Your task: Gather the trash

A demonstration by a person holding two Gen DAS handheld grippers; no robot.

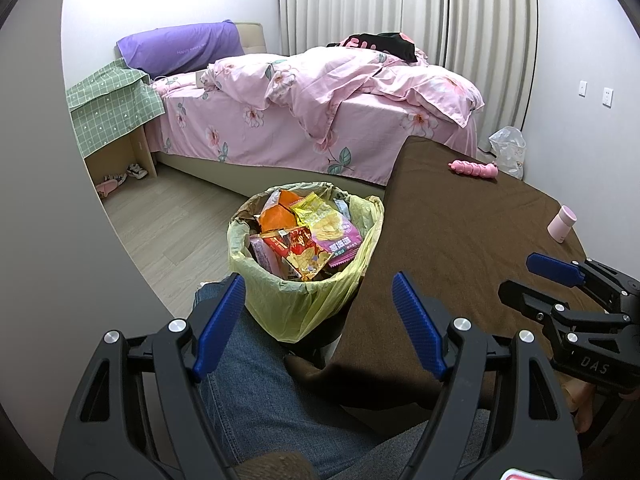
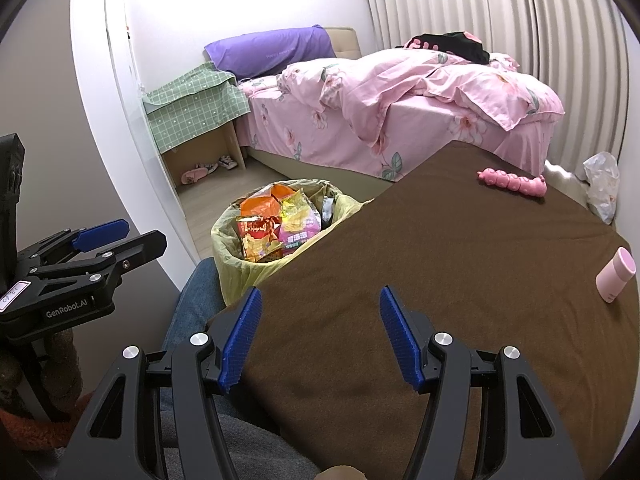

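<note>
A trash bin (image 1: pixel 280 296) (image 2: pixel 228 248) lined with a yellow-green bag stands on the floor beside the brown-covered table (image 1: pixel 460 240) (image 2: pixel 440 280). Snack wrappers (image 1: pixel 308 236) (image 2: pixel 276 232) in orange, yellow, red and pink fill it. My left gripper (image 1: pixel 320 312) is open and empty, held over a person's jeans-clad leg (image 1: pixel 256 380) just short of the bin. My right gripper (image 2: pixel 320 320) is open and empty above the table's near edge. Each gripper shows at the side of the other's view: the right one (image 1: pixel 516 276) and the left one (image 2: pixel 144 232).
A pink caterpillar toy (image 1: pixel 474 169) (image 2: pixel 512 182) and a pink cup on its side (image 1: pixel 562 224) (image 2: pixel 616 274) lie on the table. A bed with pink floral bedding (image 1: pixel 320 96) (image 2: pixel 400 100) stands behind. A clear plastic bag (image 1: pixel 508 148) (image 2: pixel 602 184) sits on the floor by the curtain.
</note>
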